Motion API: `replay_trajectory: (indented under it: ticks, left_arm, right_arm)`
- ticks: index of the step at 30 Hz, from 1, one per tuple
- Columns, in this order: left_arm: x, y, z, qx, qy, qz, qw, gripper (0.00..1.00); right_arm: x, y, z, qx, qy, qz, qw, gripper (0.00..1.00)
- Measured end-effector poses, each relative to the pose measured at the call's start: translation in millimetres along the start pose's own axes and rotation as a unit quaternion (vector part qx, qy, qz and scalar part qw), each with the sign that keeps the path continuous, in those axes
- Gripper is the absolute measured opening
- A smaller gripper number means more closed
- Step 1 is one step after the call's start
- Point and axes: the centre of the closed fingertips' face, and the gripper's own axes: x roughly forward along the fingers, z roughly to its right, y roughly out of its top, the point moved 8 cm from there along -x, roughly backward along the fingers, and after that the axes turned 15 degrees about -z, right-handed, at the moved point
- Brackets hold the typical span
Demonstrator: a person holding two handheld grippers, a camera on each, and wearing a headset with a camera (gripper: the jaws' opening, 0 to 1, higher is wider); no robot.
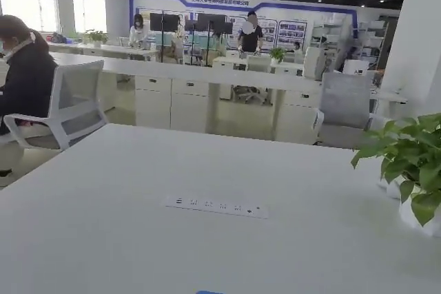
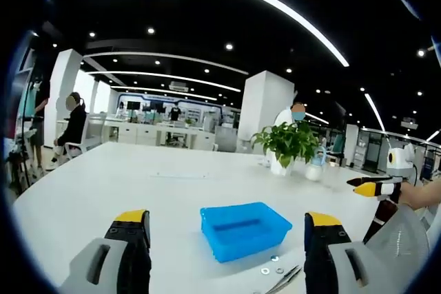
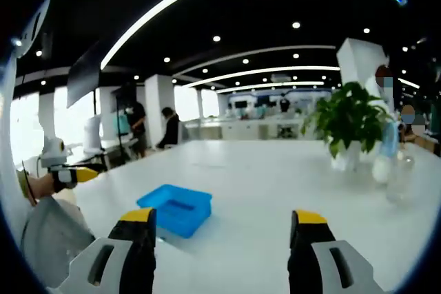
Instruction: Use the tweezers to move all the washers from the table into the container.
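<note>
At the bottom of the left gripper view, the tweezers (image 2: 284,280) are lying slantwise just beside the washers (image 2: 265,270), below the blue container (image 2: 244,228). The left hand-held gripper (image 2: 227,218) is hovering jaws apart, seemingly nearer; the right hand-held gripper (image 3: 224,216) is gaping too, with bare surface (image 2: 103,184) spreading all around.

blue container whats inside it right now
In the left gripper view, the visible floor of the blue container looks bare; its near wall hides the front strip. Washers lie on the table outside it.
</note>
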Motion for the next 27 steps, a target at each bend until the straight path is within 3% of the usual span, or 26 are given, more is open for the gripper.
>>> replay_trajectory:
  ticks: [13, 27]
  left_arm:
    - [2.7, -0.6, 4.3, 0.002, -0.015, -0.007, 0.9999, 0.93]
    - [-0.6, -0.3, 1.3, 0.000, -0.004, -0.001, 1.0000, 0.92]
  right_arm:
    - [2.7, -3.0, 2.3, -0.017, -0.004, -0.018, 0.9997, 0.77]
    - [2.9, -1.7, -3.7, -0.016, 0.011, -0.021, 0.9996, 0.75]
